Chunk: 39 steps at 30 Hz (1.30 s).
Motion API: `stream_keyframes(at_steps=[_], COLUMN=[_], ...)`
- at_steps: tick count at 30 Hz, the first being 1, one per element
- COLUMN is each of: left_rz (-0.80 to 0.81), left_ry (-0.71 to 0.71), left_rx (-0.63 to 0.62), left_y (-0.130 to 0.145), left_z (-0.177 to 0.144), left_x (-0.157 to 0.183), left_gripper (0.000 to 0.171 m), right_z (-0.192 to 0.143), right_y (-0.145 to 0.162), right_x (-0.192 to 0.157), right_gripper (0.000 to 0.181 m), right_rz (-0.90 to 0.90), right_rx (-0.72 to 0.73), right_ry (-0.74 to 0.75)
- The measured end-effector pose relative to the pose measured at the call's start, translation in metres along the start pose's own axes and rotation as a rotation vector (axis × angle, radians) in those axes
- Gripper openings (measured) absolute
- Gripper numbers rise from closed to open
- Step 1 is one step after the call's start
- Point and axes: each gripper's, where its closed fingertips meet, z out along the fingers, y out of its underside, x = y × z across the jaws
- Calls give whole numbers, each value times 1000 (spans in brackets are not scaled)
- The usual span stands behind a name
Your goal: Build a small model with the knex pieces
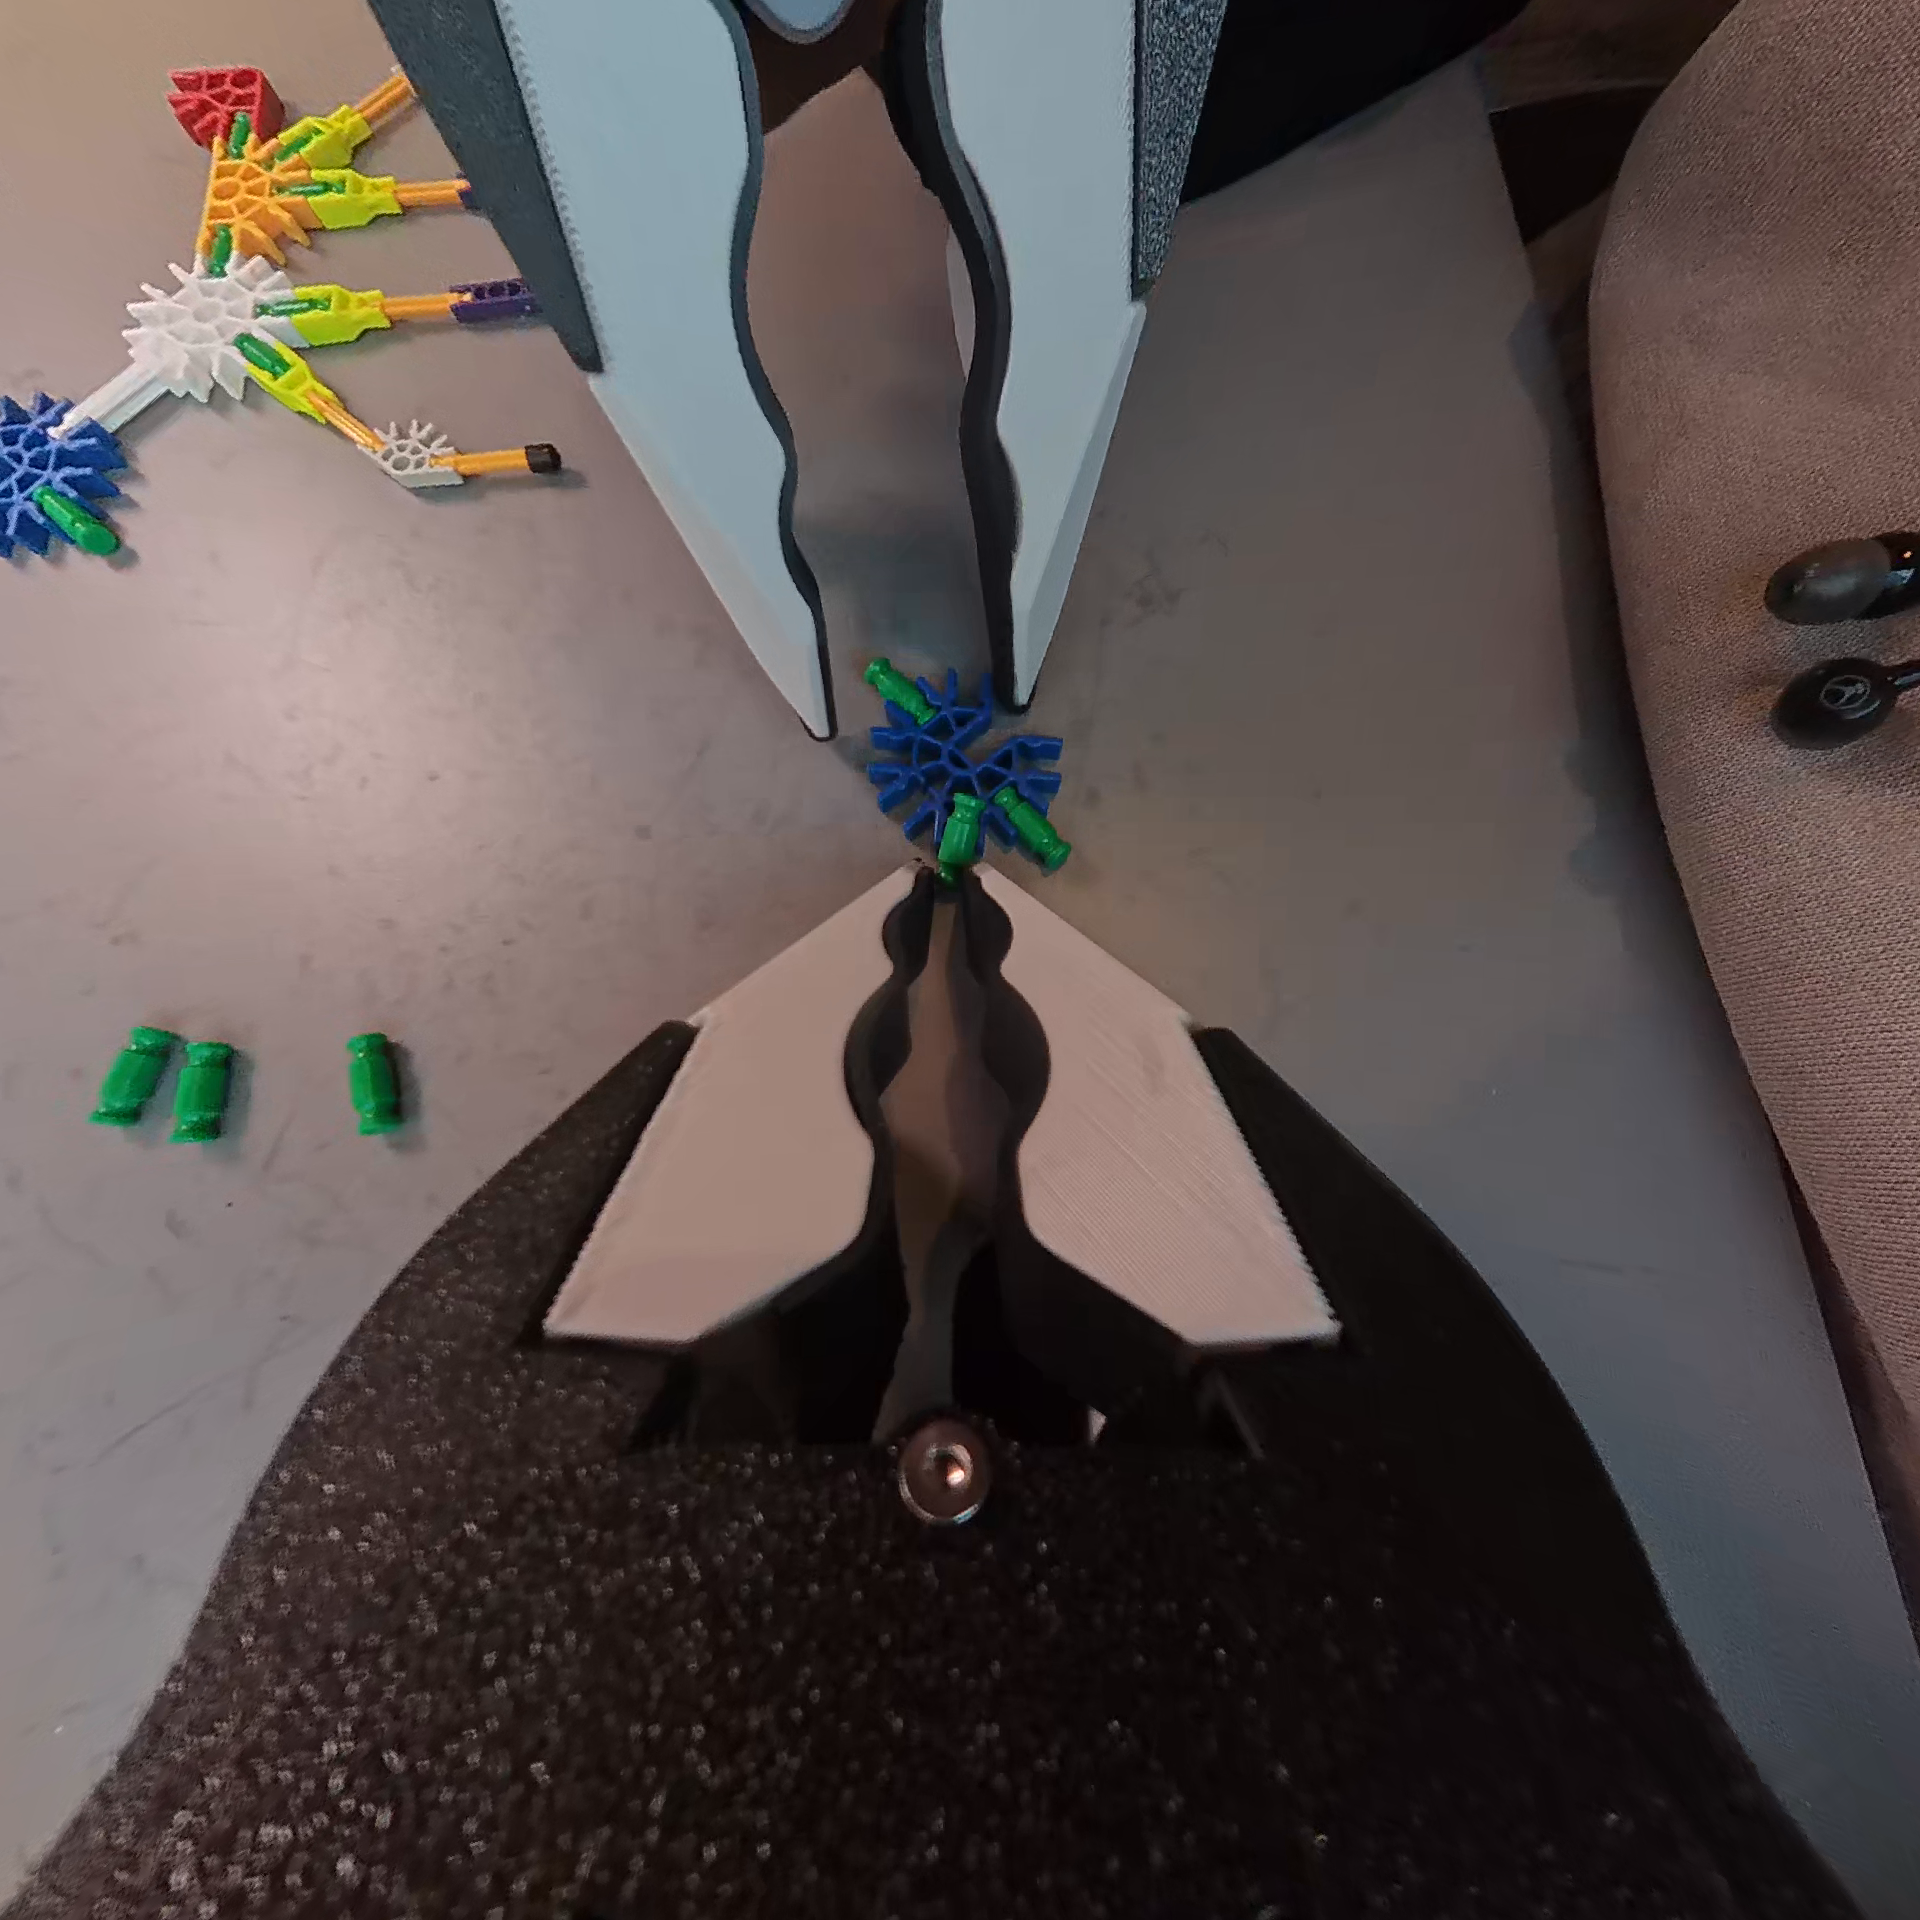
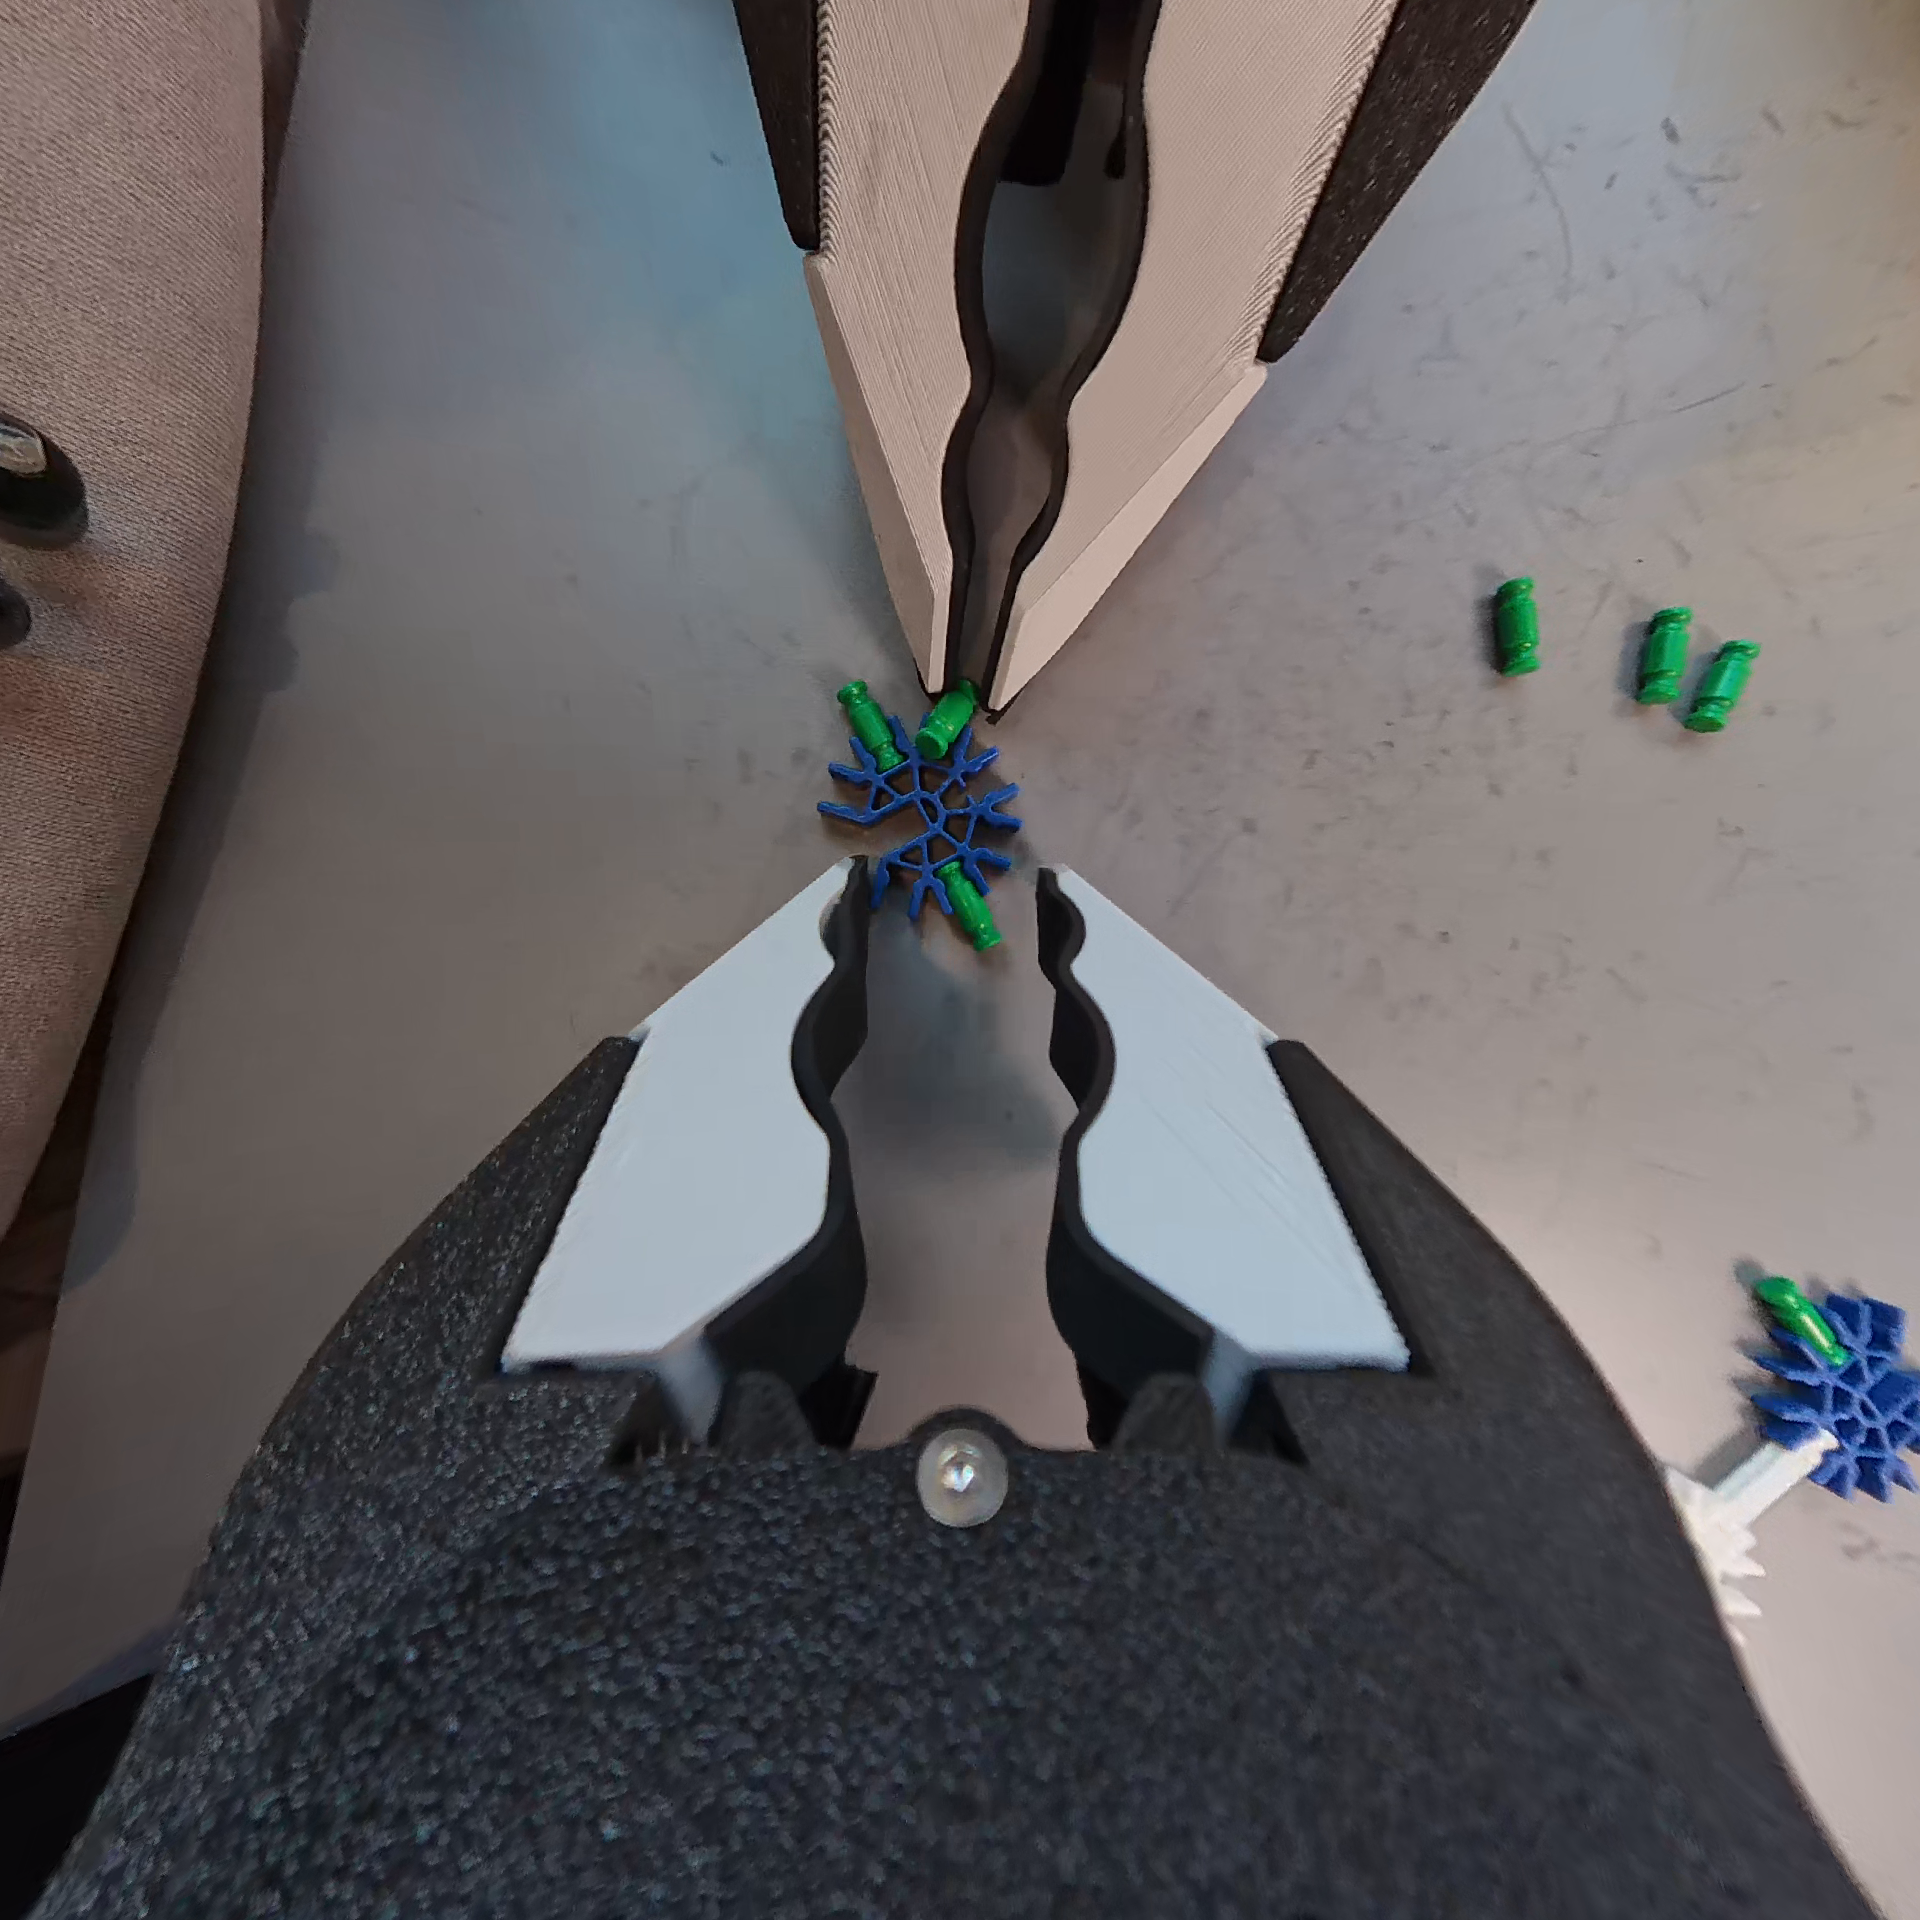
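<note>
A blue snowflake connector (image 1: 964, 764) lies flat on the grey desk (image 1: 416, 779), approx. midway between the two claws. Three short green rods are carried by it: one (image 1: 900, 690) is plugged into a slot on the side toward the right claw, one (image 1: 1033, 827) sits in a slot on the side toward the left claw, and a third (image 1: 962, 831) is pinched at its outer end by the left claw (image 1: 943, 878). That claw's fingers are clenched on the rod tip, w/ the rod's free end aimed at a slot beside the second rod; it is prob. held by its very end so the rest stays clear for seating, though whether it is seated yet cannot be told.

The right claw (image 2: 943, 875) is released, its fingers spread wide either side of the connector's edge; the left-hand tip appears to touch the connector's edge, the other stands just apart. It is judged to be placed there to brace the connector against sliding.

Three spare green rods (image 1: 197, 1086) lie loose on the desk, well apart. Farther off, a multicolour assembly (image 1: 249, 301) of connectors and rods rests flat. Along the desk edge, brown fabric (image 1: 1766, 520) is seen.
</note>
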Motion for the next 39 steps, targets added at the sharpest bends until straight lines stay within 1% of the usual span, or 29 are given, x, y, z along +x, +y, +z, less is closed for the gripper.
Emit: stream_keyframes(at_steps=[5,39], left_rz=[-2,-10], left_ry=[-4,-9], left_rx=[2,4], left_y=[0,0], left_z=[0,0], left_x=[-1,-2], left_gripper=[5,5], right_z=[1,1], right_y=[0,-1], right_x=[-1,-1], right_gripper=[25,23], right_rz=[9,73], right_rx=[6,51], right_ry=[-13,0])
